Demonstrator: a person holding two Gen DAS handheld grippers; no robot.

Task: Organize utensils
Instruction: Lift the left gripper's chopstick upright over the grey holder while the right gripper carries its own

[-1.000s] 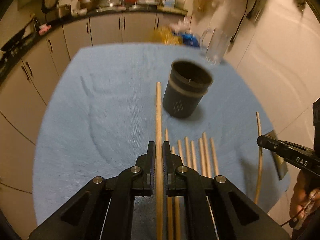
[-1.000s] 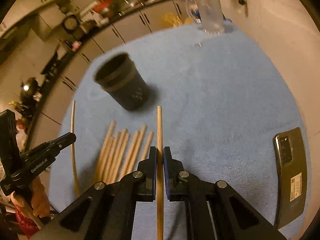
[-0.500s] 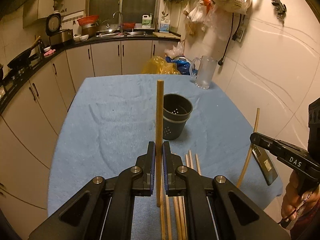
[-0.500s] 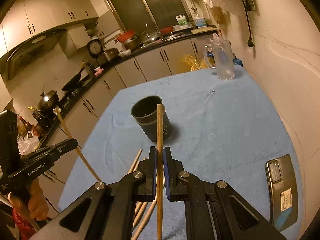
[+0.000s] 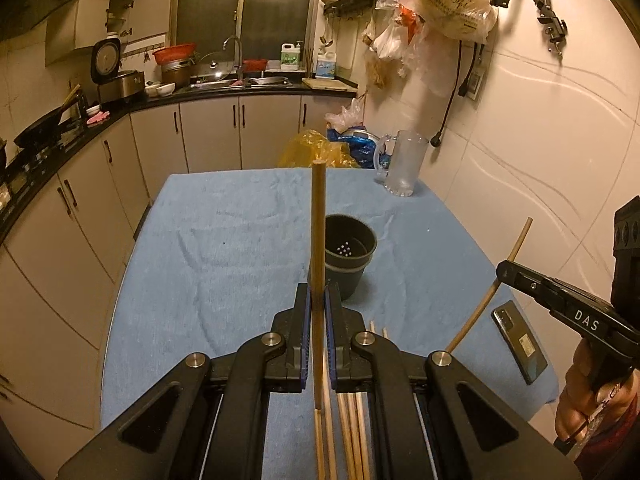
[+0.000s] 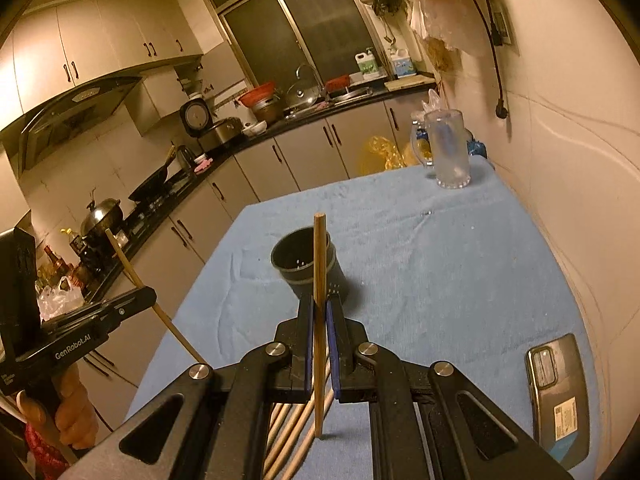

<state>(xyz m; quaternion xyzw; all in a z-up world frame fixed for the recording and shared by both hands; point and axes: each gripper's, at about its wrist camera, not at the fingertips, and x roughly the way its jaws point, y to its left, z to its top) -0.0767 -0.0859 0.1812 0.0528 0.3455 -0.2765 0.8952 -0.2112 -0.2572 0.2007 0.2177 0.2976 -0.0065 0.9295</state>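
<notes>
1. My left gripper [image 5: 317, 308] is clamped tight on one wooden chopstick [image 5: 318, 240], which runs straight up toward 12 o'clock in the left wrist view, clear of the counter [image 5: 208, 264].
2. My right gripper [image 6: 319, 316] is pinched shut on a second chopstick [image 6: 319, 280], also pointing to 12 o'clock in its own view; the lower end sticks out below the jaws.
3. From the left wrist view I see the right gripper's tip at 3 o'clock [image 5: 505, 271] with its chopstick slanting from lower left to upper right through it. From the right wrist view the left gripper sits at 9 o'clock [image 6: 146, 295], its chopstick slanting up left, and a hand [image 6: 74, 412] grips the handle.
4. Dark holder cup [image 5: 349, 254] stands upright on the blue cloth, just past the left gripper's tips toward 1 o'clock. In the right wrist view it's right behind the held chopstick. Inside I see only its holed bottom.
5. Loose chopsticks [image 5: 354, 420] lie in a bunch on the cloth under the left gripper, between cup and near edge; same bunch shows under the right gripper [image 6: 292, 432].
6. Phone [image 6: 558, 392] lies flat, back up, near the counter's 4 o'clock corner, well apart from the cup.
7. Clear glass mug [image 6: 447, 152] stands at the far edge by the wall, 1 o'clock from the cup.
8. Yellow bag [image 5: 312, 154] sits beyond the far edge of the counter.
</notes>
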